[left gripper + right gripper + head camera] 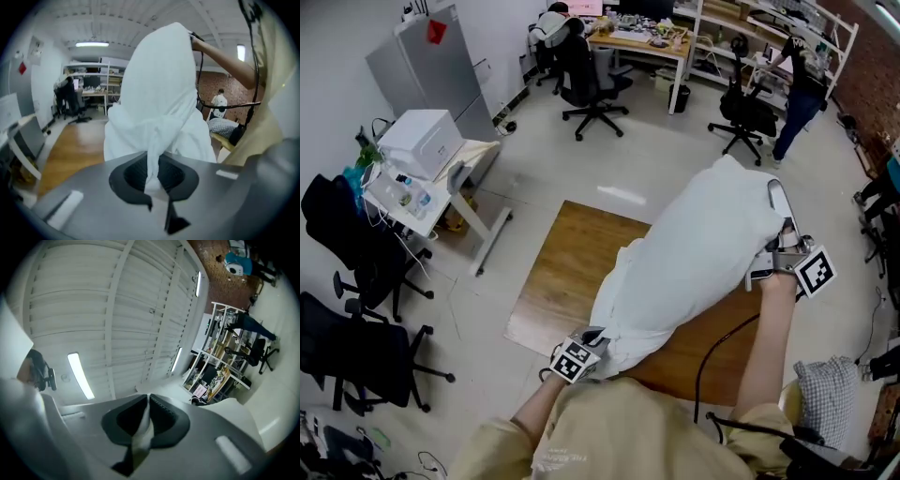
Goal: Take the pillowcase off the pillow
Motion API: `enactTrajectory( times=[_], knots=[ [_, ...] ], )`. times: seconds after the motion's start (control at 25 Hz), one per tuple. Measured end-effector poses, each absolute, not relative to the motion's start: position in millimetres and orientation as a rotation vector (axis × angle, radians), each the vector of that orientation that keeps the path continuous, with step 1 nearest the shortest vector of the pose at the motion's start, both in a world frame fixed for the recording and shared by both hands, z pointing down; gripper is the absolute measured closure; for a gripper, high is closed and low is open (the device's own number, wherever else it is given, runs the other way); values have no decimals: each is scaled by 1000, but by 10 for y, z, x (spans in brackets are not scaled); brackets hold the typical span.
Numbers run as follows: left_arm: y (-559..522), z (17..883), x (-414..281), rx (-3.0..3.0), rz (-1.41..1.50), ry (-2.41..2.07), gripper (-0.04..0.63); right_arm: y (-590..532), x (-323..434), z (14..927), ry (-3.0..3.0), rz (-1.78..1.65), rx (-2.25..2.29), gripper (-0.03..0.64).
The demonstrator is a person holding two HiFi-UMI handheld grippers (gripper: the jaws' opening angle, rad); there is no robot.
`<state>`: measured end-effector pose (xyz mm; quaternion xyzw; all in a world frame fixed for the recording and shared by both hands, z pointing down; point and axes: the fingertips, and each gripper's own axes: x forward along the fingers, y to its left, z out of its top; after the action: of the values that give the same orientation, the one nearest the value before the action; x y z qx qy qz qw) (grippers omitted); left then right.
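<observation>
While the left gripper [592, 342] at seven o'clock and the right gripper [773, 258] at three clamp their jaws on the pillowcase [694, 253], stripping looks underway; next, pull the ends apart.

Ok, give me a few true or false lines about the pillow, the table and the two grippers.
1. The left gripper is shut on the white cloth of the pillow. True.
2. The right gripper is open and empty. False: the right gripper is shut on white cloth.
3. The table has a wooden top. True.
4. The pillow lies flat on the table. False: both grippers hold it up in the air, off the table.
</observation>
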<state>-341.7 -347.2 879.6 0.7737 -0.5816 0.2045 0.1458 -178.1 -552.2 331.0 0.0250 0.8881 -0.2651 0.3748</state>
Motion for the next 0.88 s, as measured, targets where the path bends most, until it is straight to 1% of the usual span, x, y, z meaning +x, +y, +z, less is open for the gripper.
enactTrajectory(
  times=[0.08, 0.16, 0.28, 0.36, 0.4, 0.44, 0.48, 0.52, 0.56, 0.64, 0.72, 0.88],
  knots=[
    [-3352, 9106, -3567, 2187, 519, -1657, 566, -5629, -1584, 3366, 2248, -702, 65, 603],
    [-3301, 9142, -3667, 2171, 481, -1612, 566, -5575, -1603, 3284, 2263, -700, 102, 603],
    [-3254, 8701, -3556, 2294, 469, -1408, 561, -5225, -1684, 3061, 2297, -640, 235, 601],
    [-3187, 8338, -3512, 2429, 477, -1280, 535, -4961, -1631, 3019, 2335, -560, 289, 600],
    [-3151, 8174, -3534, 2478, 467, -1218, 500, -4877, -1613, 3028, 2363, -518, 280, 598],
    [-3123, 8009, -3579, 2513, 441, -1157, 447, -4838, -1603, 3046, 2392, -484, 250, 598],
    [-3107, 7833, -3636, 2541, 399, -1100, 366, -4838, -1591, 3070, 2417, -461, 212, 597],
    [-3104, 7651, -3702, 2567, 348, -1055, 260, -4857, -1563, 3104, 2437, -445, 175, 597],
    [-3119, 7480, -3783, 2589, 293, -1028, 209, -4871, -1516, 3150, 2454, -431, 147, 597],
    [-3275, 7235, -4005, 2598, 189, -1047, 206, -4873, -1382, 3288, 2496, -398, 105, 597],
    [-3667, 7147, -4277, 2550, 101, -1130, 207, -4932, -1228, 3508, 2544, -380, 43, 597],
    [-4680, 7349, -4591, 2371, 15, -1169, 255, -4812, -1340, 3566, 2587, -335, 21, 597]
  ],
)
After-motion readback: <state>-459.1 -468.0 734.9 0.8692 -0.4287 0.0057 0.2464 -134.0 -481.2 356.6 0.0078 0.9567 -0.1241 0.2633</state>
